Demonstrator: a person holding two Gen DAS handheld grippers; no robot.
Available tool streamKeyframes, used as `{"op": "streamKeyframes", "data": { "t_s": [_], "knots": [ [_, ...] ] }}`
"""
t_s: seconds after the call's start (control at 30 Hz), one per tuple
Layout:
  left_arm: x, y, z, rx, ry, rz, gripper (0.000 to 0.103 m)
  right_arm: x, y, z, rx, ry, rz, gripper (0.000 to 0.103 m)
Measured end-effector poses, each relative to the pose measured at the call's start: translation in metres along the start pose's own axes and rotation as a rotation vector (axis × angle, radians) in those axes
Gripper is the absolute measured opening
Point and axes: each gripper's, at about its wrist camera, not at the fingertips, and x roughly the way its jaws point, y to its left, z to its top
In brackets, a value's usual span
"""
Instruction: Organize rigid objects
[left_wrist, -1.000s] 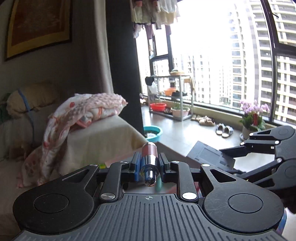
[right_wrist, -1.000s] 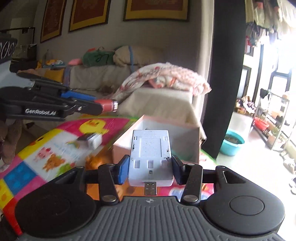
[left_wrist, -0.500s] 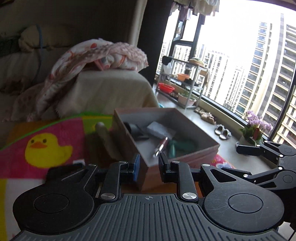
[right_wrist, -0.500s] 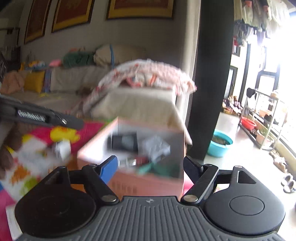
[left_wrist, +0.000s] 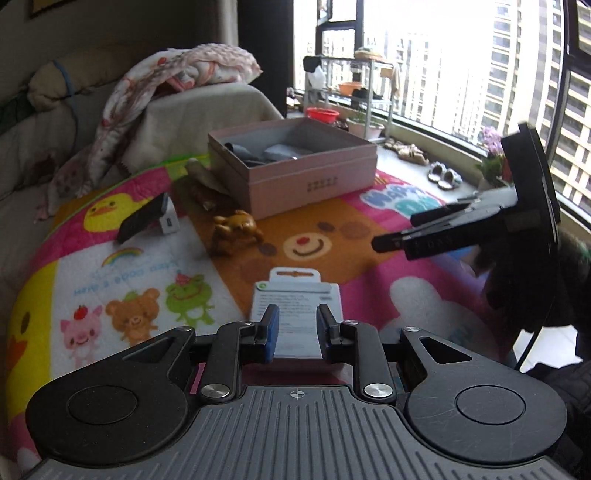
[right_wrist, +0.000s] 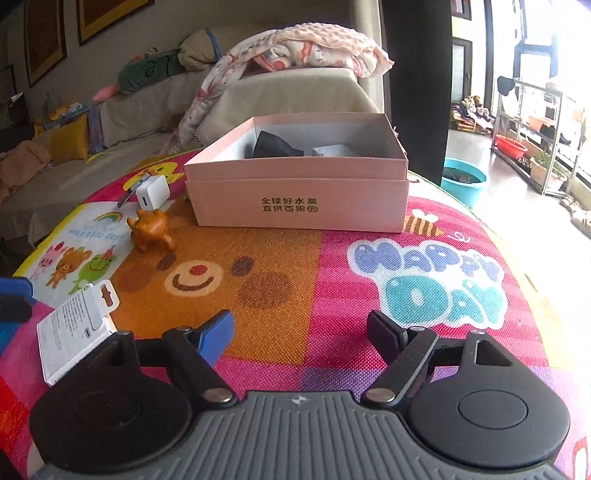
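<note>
A pink cardboard box (left_wrist: 314, 177) (right_wrist: 295, 206) stands on the colourful mat and holds several dark and grey items. A white product package (left_wrist: 295, 306) (right_wrist: 74, 325) lies flat on the mat. My left gripper (left_wrist: 294, 325) is open and empty, its fingers either side of the package's near end. My right gripper (right_wrist: 301, 328) is wide open and empty above the mat, in front of the box; it also shows at the right of the left wrist view (left_wrist: 461, 229). A brown bear figurine (left_wrist: 236, 230) (right_wrist: 149, 229), a white charger (right_wrist: 152, 192) (left_wrist: 168, 223) and a black slab (left_wrist: 142, 218) lie left of the box.
The mat (right_wrist: 332, 280) covers a table with edges at left and right. A sofa with blanket (right_wrist: 295, 48) stands behind. A window ledge with shelf rack (left_wrist: 354, 85) and a blue basin (right_wrist: 463, 179) are to the right.
My left gripper has let go of the metal cylinder and my right the white adapter; both were dropped into the box. Both grippers have pulled back and lowered toward the mat.
</note>
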Motion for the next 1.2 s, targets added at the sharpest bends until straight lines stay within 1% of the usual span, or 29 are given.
{"op": "streamKeyframes", "data": {
  "t_s": [0.07, 0.1, 0.13, 0.17, 0.2, 0.23, 0.27, 0.3, 0.33, 0.43, 0.47, 0.53, 0.57, 0.6, 0.7, 0.8, 0.9, 0.97, 1.03, 1.07, 1.1, 1.2],
  "knots": [
    [0.012, -0.013, -0.004, 0.041, 0.032, 0.002, 0.025, -0.001, 0.001, -0.001, -0.005, -0.002, -0.005, 0.08],
    [0.014, -0.017, -0.005, 0.054, 0.014, 0.004, 0.026, -0.001, 0.002, -0.002, -0.006, -0.003, -0.007, 0.08],
    [0.016, -0.022, -0.004, 0.061, 0.027, -0.007, 0.03, -0.002, 0.002, -0.002, -0.006, -0.005, -0.008, 0.08],
    [0.017, -0.026, -0.003, 0.073, 0.028, -0.021, 0.043, -0.002, 0.001, -0.002, -0.004, -0.006, -0.008, 0.08],
    [0.019, -0.029, -0.003, 0.081, 0.038, -0.036, 0.057, -0.002, 0.0, -0.001, 0.0, -0.005, -0.005, 0.08],
    [0.02, -0.034, -0.002, 0.098, 0.045, -0.052, 0.065, -0.002, -0.001, -0.001, 0.003, -0.005, -0.002, 0.08],
    [0.022, -0.038, -0.003, 0.12, 0.051, -0.067, 0.079, -0.002, -0.001, -0.001, 0.005, -0.005, 0.002, 0.081],
    [0.024, -0.043, -0.004, 0.145, 0.054, -0.074, 0.087, -0.002, -0.001, -0.001, 0.006, -0.005, 0.006, 0.082],
    [0.026, -0.047, -0.005, 0.164, 0.053, -0.072, 0.089, -0.002, -0.001, -0.001, 0.007, -0.005, 0.006, 0.082],
    [0.025, -0.047, -0.005, 0.178, 0.024, -0.054, 0.087, -0.002, -0.001, -0.001, 0.011, -0.007, 0.009, 0.082],
    [0.023, -0.045, -0.004, 0.178, 0.004, -0.029, 0.086, -0.002, -0.002, -0.001, 0.013, -0.008, 0.01, 0.082],
    [0.021, -0.038, -0.002, 0.179, -0.028, 0.057, 0.084, -0.002, -0.002, 0.0, 0.015, -0.008, 0.012, 0.082],
    [0.022, -0.031, 0.0, 0.167, -0.023, 0.087, 0.084, -0.002, -0.002, 0.0, 0.015, -0.008, 0.013, 0.082],
    [0.024, -0.024, 0.001, 0.145, -0.006, 0.094, 0.084, -0.002, -0.002, 0.0, 0.014, -0.007, 0.014, 0.083],
    [0.033, -0.008, -0.003, 0.068, 0.057, 0.076, 0.084, -0.002, -0.003, 0.0, 0.013, -0.006, 0.016, 0.083],
    [0.043, -0.001, -0.008, 0.004, 0.077, 0.061, 0.084, -0.002, -0.002, 0.0, 0.012, -0.006, 0.016, 0.084],
    [0.051, 0.01, -0.008, -0.079, 0.047, 0.024, 0.084, -0.002, -0.002, 0.0, 0.009, -0.005, 0.014, 0.084],
    [0.053, 0.015, -0.007, -0.109, 0.026, 0.008, 0.084, -0.002, -0.001, 0.0, 0.007, -0.003, 0.012, 0.084],
    [0.055, 0.018, -0.006, -0.111, 0.015, -0.019, 0.084, -0.001, 0.001, 0.001, -0.002, 0.002, 0.005, 0.084],
    [0.055, 0.019, -0.006, -0.105, 0.01, -0.027, 0.081, -0.001, 0.002, 0.002, -0.01, 0.006, -0.001, 0.084],
    [0.054, 0.019, -0.007, -0.101, 0.0, -0.029, 0.075, -0.001, 0.004, 0.003, -0.02, 0.01, -0.01, 0.084],
    [0.05, 0.027, -0.011, -0.137, -0.031, -0.069, 0.075, -0.002, 0.013, 0.016, -0.034, 0.012, 0.011, 0.084]
  ]
}}
